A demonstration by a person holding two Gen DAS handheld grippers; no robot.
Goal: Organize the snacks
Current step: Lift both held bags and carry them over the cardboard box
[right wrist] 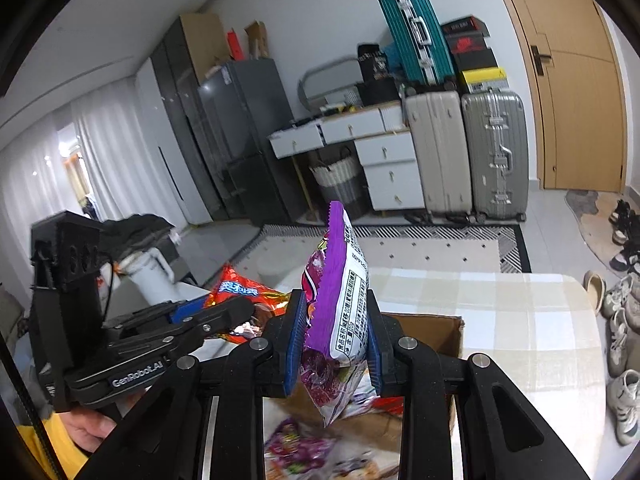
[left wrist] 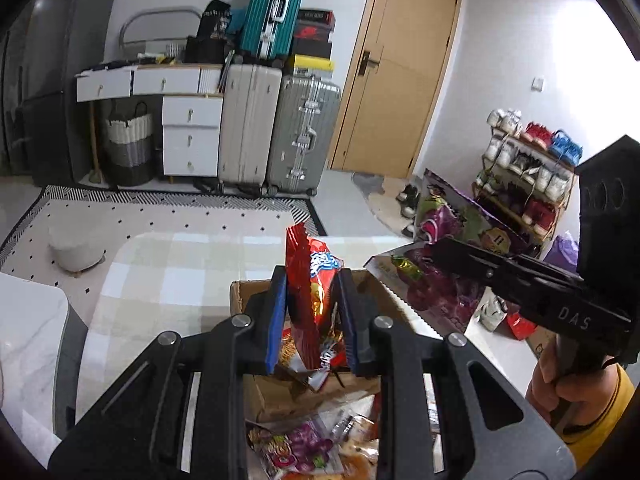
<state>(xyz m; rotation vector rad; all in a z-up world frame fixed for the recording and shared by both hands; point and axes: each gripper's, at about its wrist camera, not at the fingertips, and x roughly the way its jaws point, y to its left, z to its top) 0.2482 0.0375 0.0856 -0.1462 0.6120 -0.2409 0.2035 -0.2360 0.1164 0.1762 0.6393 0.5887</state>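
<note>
Two snack bags hung in the air over an open cardboard box (left wrist: 240, 294) on a checked table (left wrist: 168, 264) — one in each handheld gripper. The left gripper (left wrist: 312, 320) had its blue-padded fingers (left wrist: 276, 320) clamped on a red snack bag (left wrist: 316, 280), held upright above the box. To its right, the right gripper (right wrist: 334, 340) had its fingers (right wrist: 295, 344) closed tight on a purple snack bag (right wrist: 340, 300), also upright. More packets (left wrist: 304, 448) lay jumbled near the cameras, blurred. Far across the room stood suitcases (left wrist: 280, 120), white drawers (left wrist: 192, 136) and a wooden door (left wrist: 400, 72) — a shoe rack (left wrist: 524, 168) sat at right.
</note>
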